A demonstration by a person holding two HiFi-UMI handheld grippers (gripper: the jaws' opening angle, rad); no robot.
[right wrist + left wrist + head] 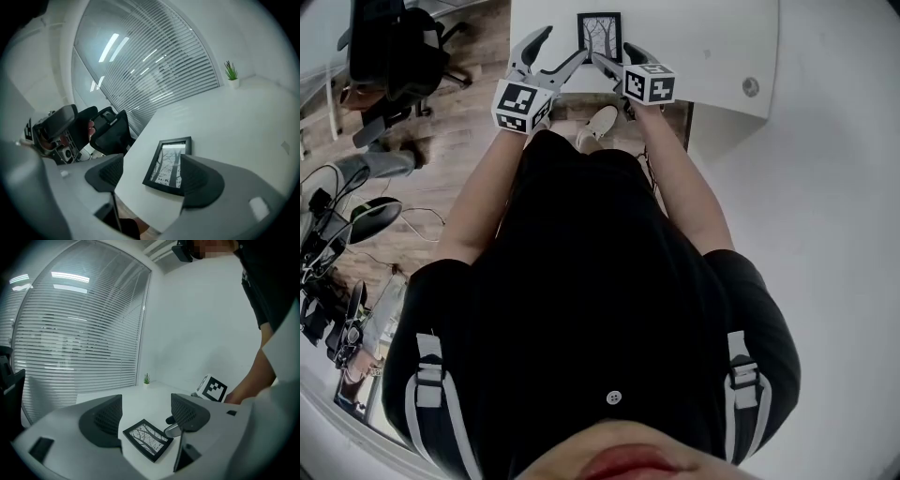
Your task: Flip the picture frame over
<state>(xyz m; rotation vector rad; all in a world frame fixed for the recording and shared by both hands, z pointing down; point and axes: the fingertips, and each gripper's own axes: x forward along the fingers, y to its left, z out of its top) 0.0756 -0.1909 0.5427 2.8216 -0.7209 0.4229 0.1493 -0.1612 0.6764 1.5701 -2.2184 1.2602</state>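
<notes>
Picture frame (599, 36) face-up on table (703, 47); hand-held grippers (L (146, 416), R (152, 174)) empty, jaws apart

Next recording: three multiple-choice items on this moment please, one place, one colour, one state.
1. Where does the picture frame lie?
A. On the white table
B. On the floor
C. Between clamped jaws
2. What colour is its border?
A. White
B. Black
C. Red
3. How do the right gripper's jaws stand?
A. Clamped on the frame
B. Apart, empty
C. Shut, empty
Answers: 1 A, it lies flat near the table edge. 2 B, black round a tree picture. 3 B, neither jaw touches it.
</notes>
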